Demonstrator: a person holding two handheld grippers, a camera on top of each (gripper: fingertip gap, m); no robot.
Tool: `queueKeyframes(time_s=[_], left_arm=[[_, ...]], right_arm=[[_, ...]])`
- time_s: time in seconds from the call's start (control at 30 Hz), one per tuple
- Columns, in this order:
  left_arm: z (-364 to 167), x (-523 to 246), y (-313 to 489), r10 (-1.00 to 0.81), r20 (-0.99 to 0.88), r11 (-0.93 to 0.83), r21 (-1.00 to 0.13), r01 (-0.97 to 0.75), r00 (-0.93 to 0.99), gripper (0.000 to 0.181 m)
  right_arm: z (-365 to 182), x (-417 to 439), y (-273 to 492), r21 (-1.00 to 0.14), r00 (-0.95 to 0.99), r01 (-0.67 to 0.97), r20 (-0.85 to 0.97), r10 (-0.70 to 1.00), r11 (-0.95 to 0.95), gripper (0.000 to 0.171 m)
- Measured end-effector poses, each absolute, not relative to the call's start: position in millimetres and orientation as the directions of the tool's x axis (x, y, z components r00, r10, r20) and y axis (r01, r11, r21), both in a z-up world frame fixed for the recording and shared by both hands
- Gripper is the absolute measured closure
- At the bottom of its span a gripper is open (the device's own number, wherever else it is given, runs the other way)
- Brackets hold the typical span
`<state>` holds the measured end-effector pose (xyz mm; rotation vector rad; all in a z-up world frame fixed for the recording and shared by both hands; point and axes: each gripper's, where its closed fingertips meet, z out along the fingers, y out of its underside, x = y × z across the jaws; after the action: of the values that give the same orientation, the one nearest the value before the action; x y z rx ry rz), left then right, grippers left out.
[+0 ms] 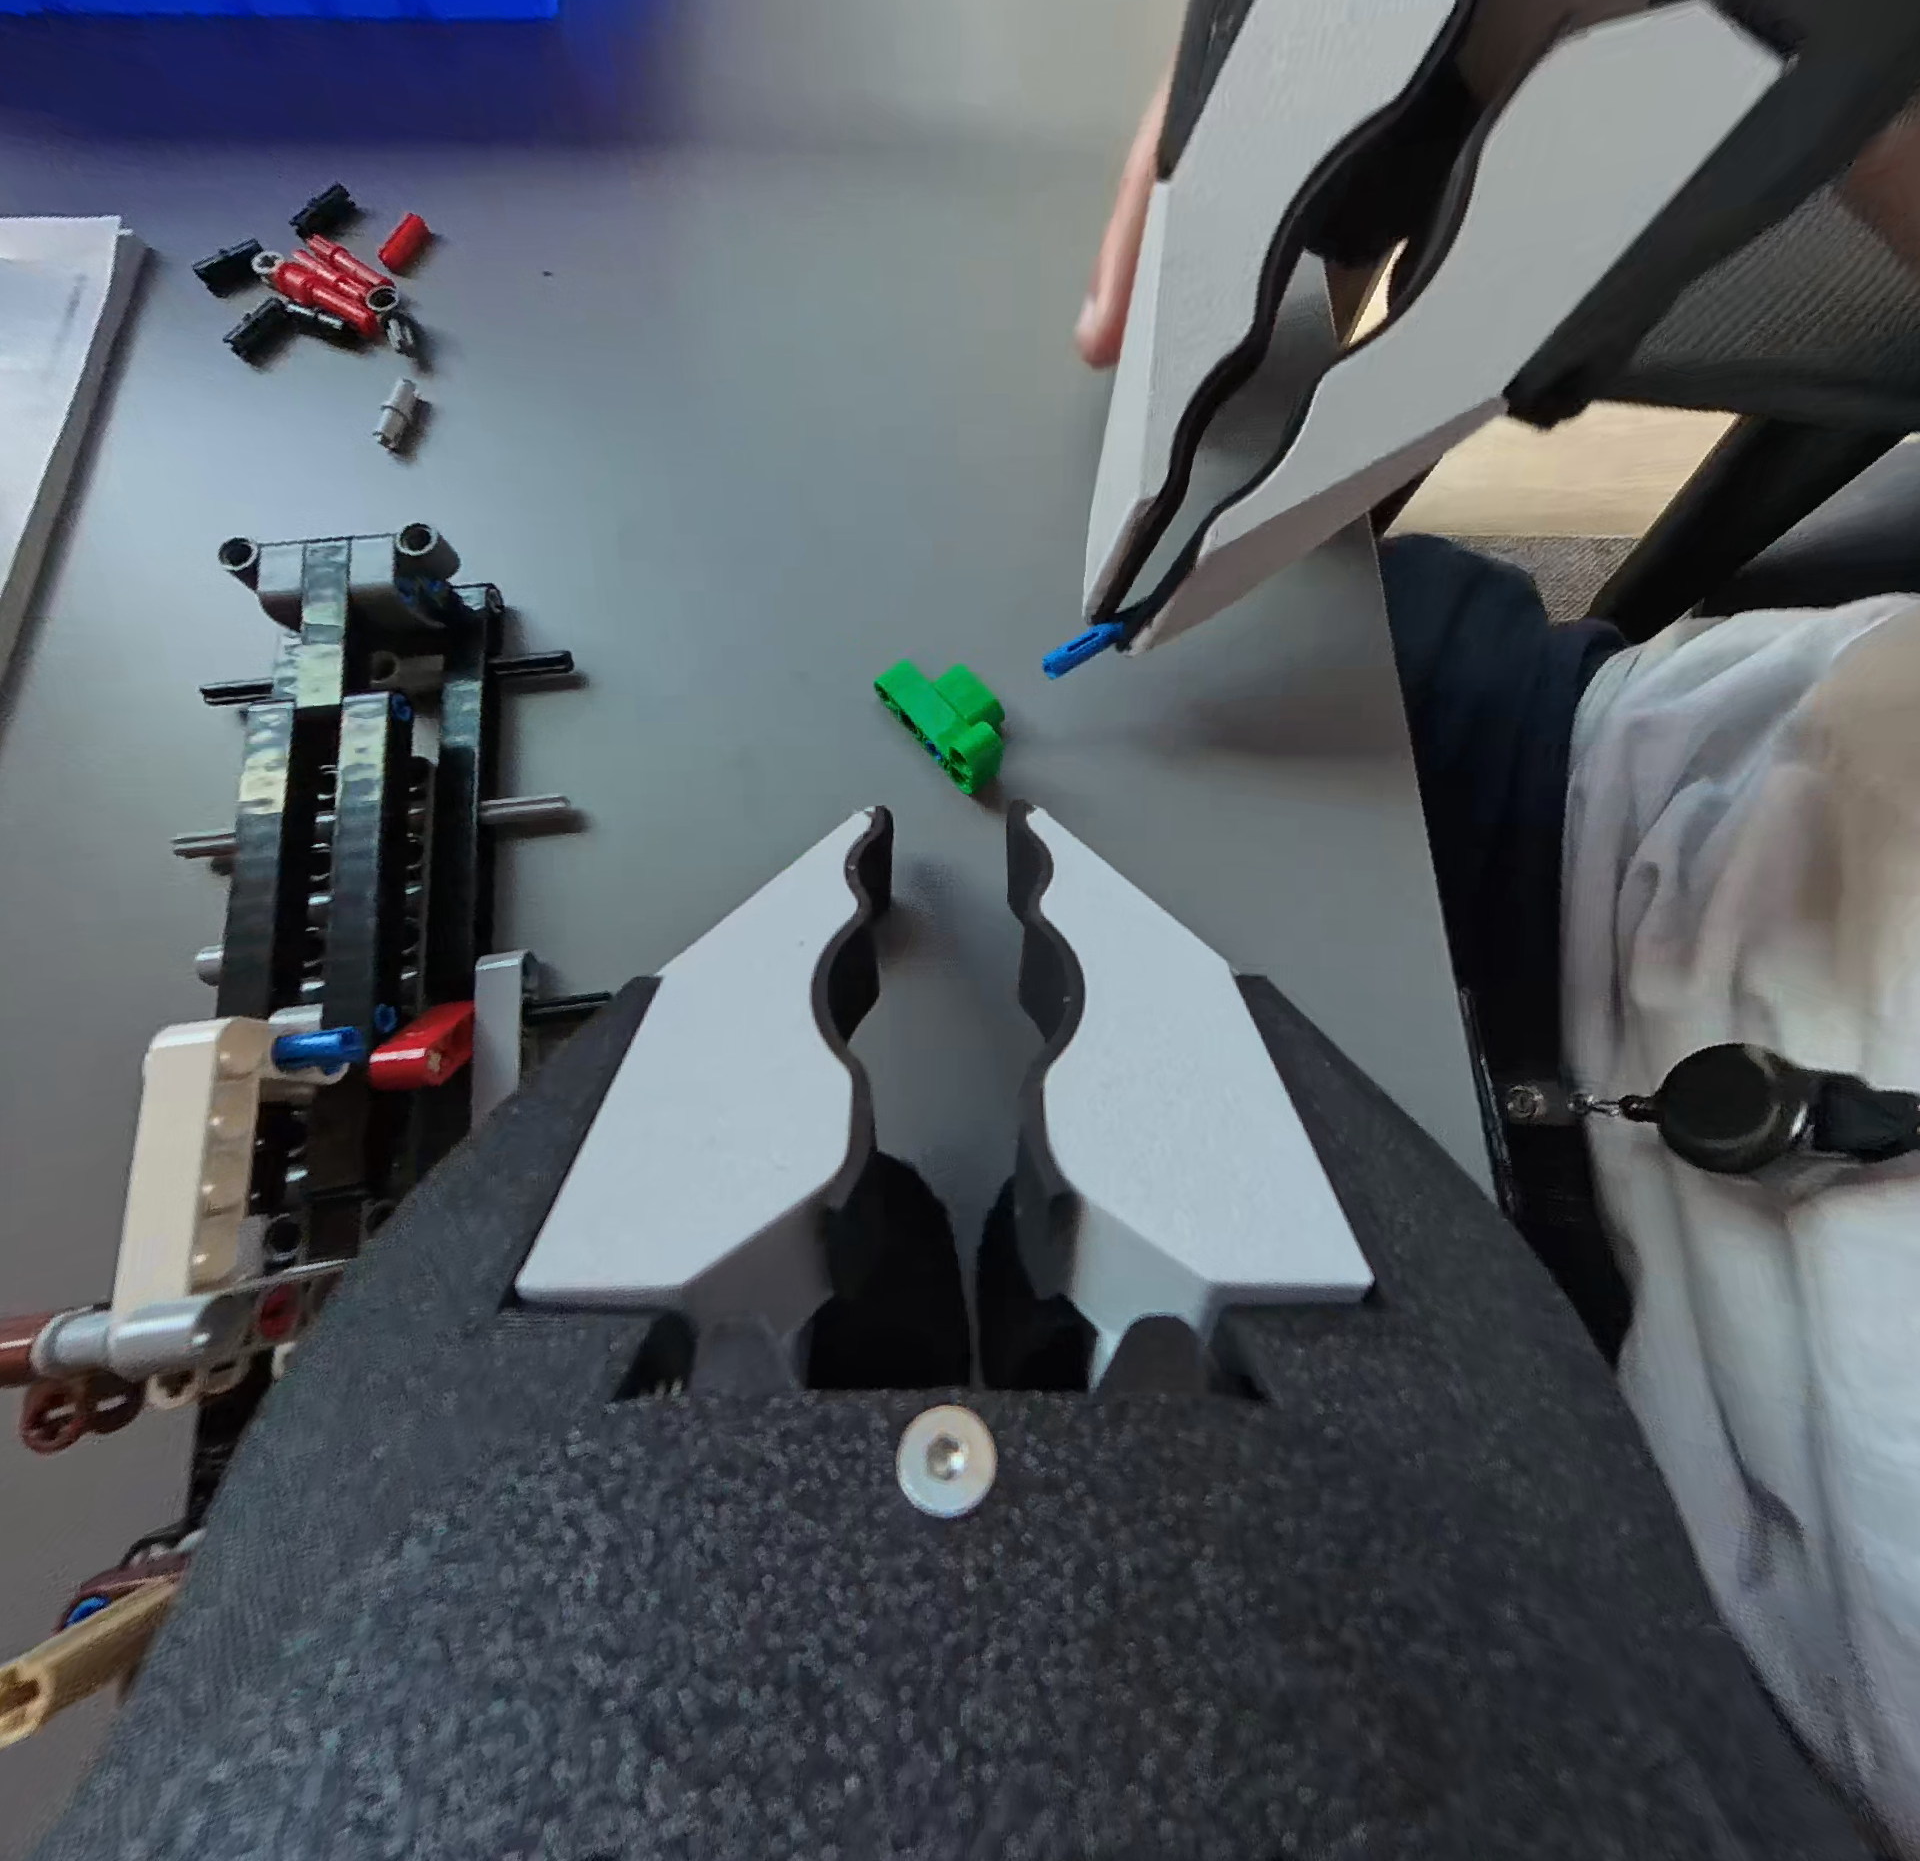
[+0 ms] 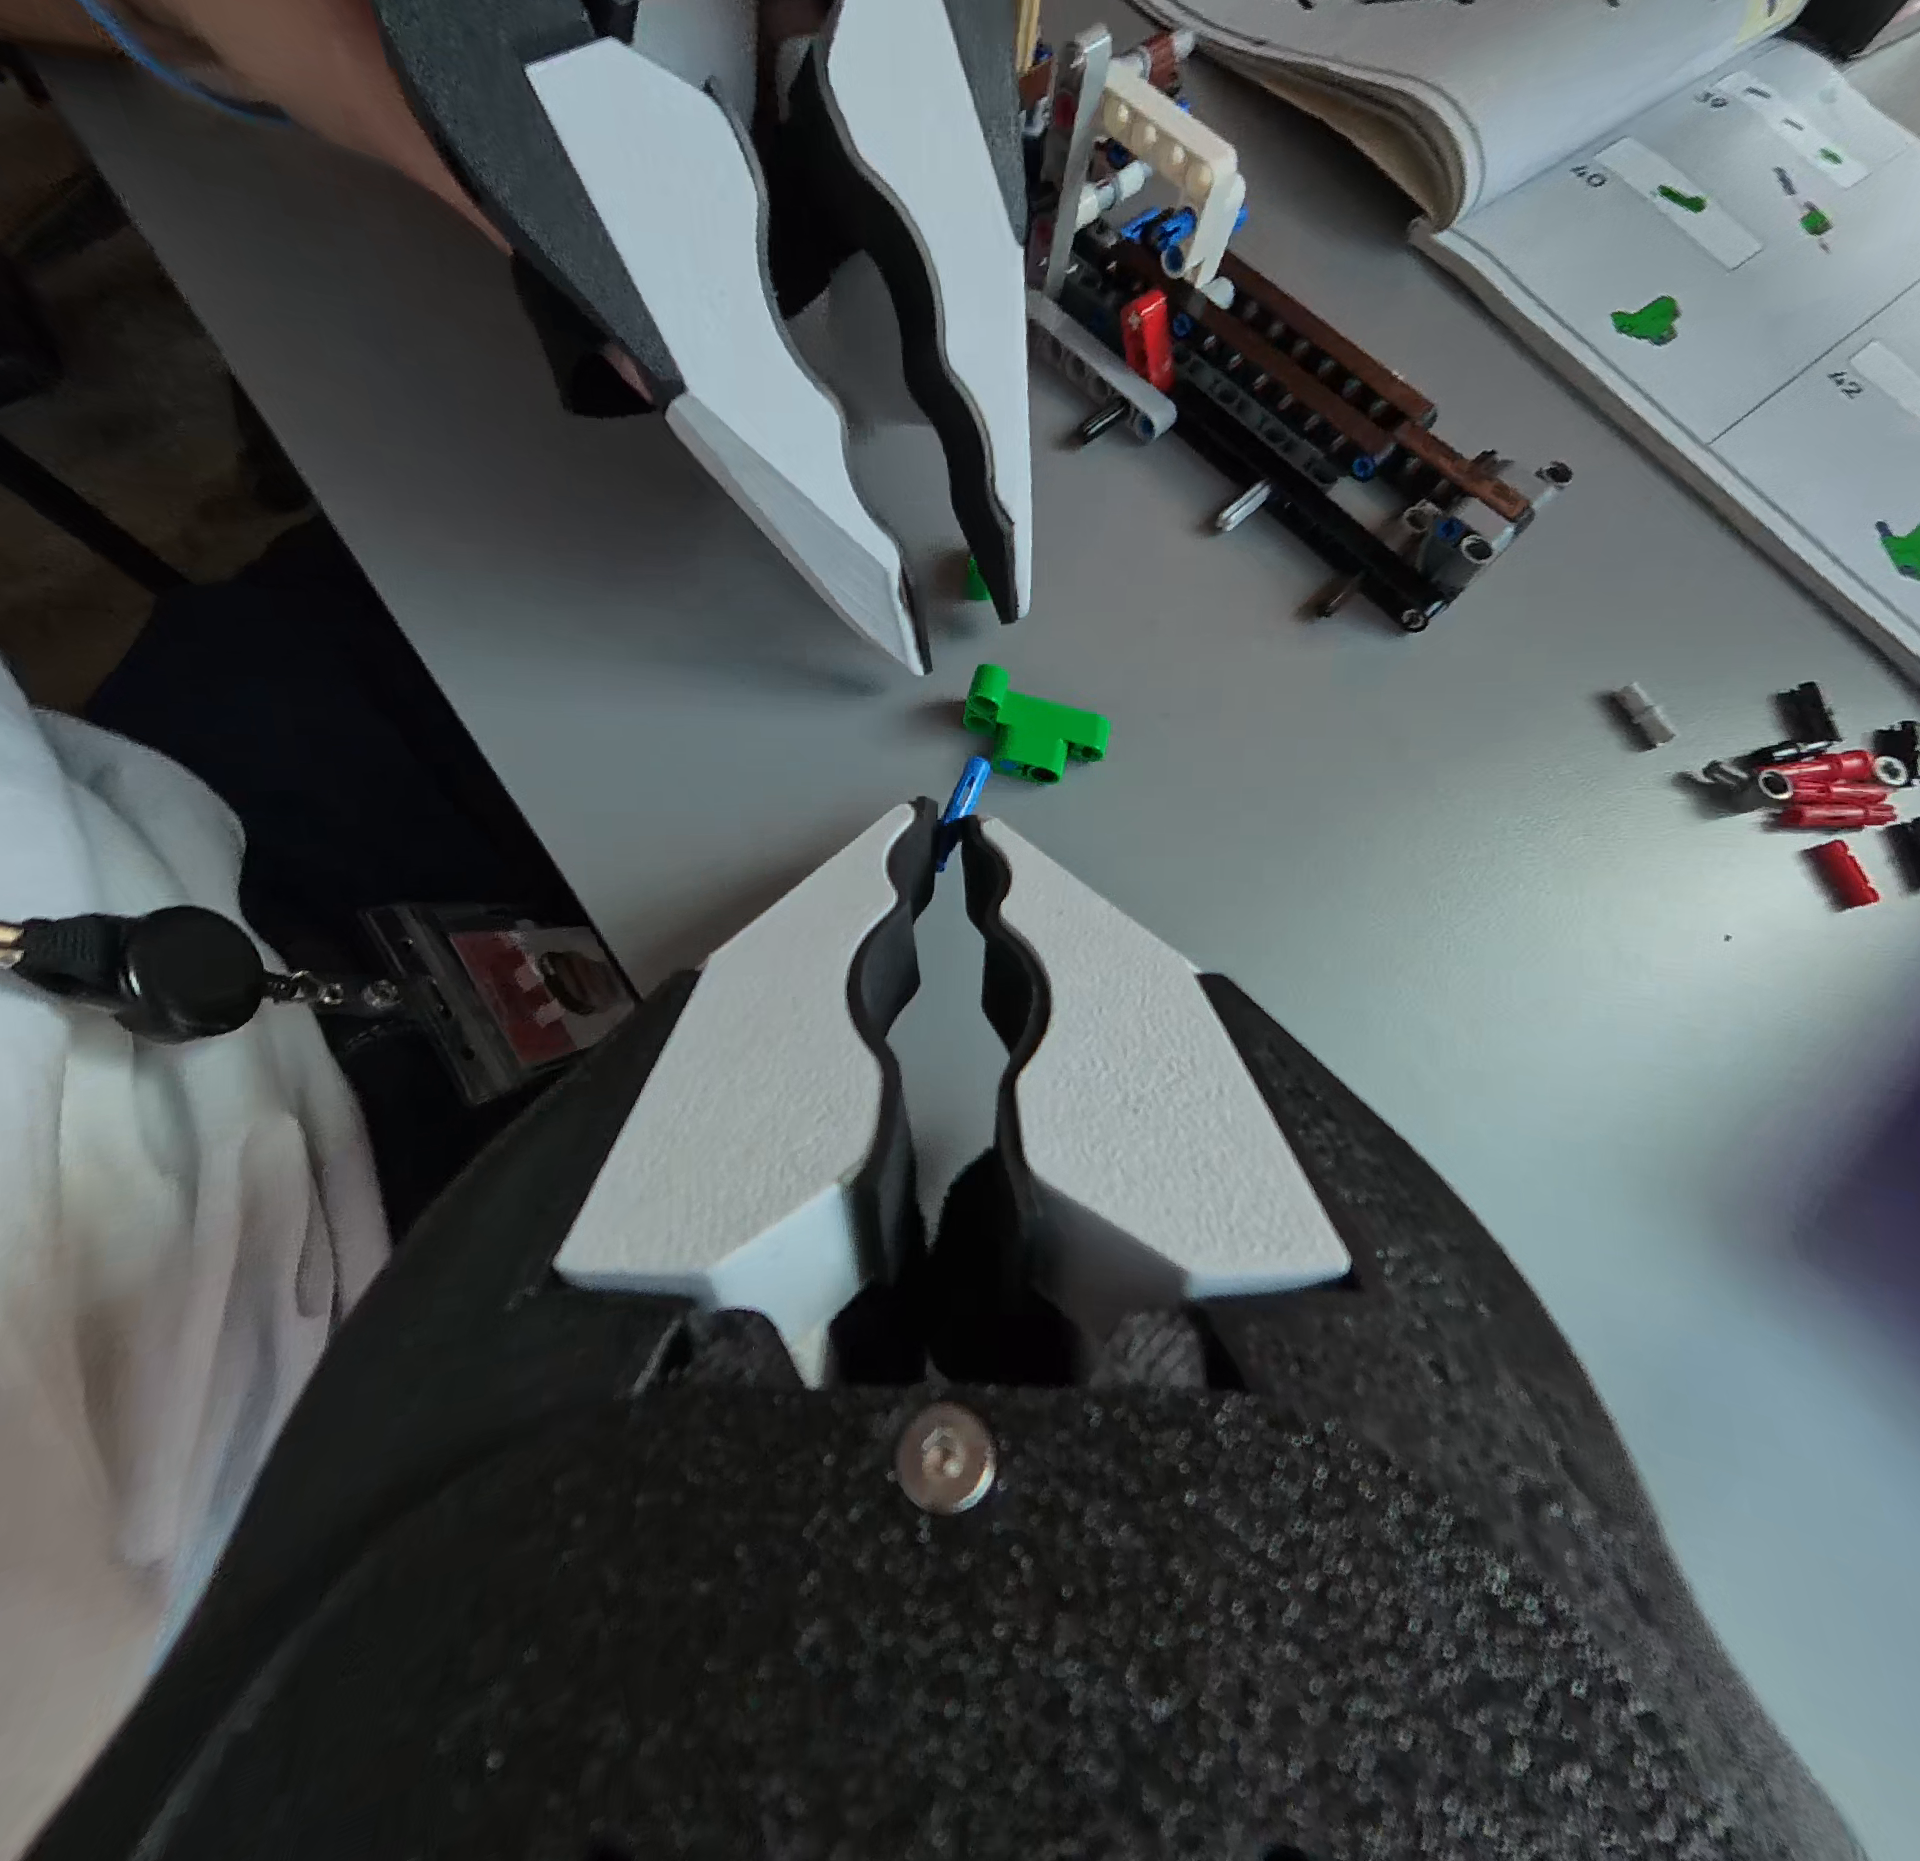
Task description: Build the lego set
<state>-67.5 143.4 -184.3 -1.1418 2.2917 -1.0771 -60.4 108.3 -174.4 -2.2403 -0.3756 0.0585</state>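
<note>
Biggest risk here, I'd say: the right gripper is pinching the little blue pin only by its tail end, right at the tips of its fingers. The pin is smooth hard plastic, so if it meets the hole a bit off-axis it'll probably twist or pop out. The green connector it points at sits loose on the slick grey surface, dead centre of the right wrist view, and nothing holds it. The left gripper has its fingers spread apart with nothing between them, tips just short of the green piece, so a push from the pin would likely just skate it away.

The fingers have wavy black rubbery liners on matte grey shells. The green part is chunky, T-ish, with round holes. The half-built chassis, a long black beam frame with studs and axles sticking out, lies at mid-left of the left wrist view, loose red and black pins above it. An open instruction booklet sits upper right in the right wrist view.
</note>
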Motion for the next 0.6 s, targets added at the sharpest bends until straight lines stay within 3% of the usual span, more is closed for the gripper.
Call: queueKeyframes(time_s=[0.27,0.37,0.47,0.6], left_arm=[[-183,-64,139,-0.608,-0.198,0.661,-0.664,-0.351,-0.769,0.156],[-186,-62,132,-0.542,-0.214,0.698,-0.653,-0.293,-0.813,0.157],[-186,-58,129,-0.509,-0.236,0.71,-0.66,-0.248,-0.828,0.171],[-187,-55,126,-0.488,-0.27,0.72,-0.662,-0.207,-0.83,0.172]], right_arm=[[-182,-65,107,-0.786,0.907,0.274,0.02,0.42,-0.554,0.167],[-179,-63,108,-0.797,0.908,0.274,0.029,0.419,-0.538,0.166],[-181,-60,109,-0.786,0.902,0.305,0.057,0.429,-0.537,0.166],[-178,-55,110,-0.791,0.89,0.319,0.06,0.452,-0.522,0.166]])
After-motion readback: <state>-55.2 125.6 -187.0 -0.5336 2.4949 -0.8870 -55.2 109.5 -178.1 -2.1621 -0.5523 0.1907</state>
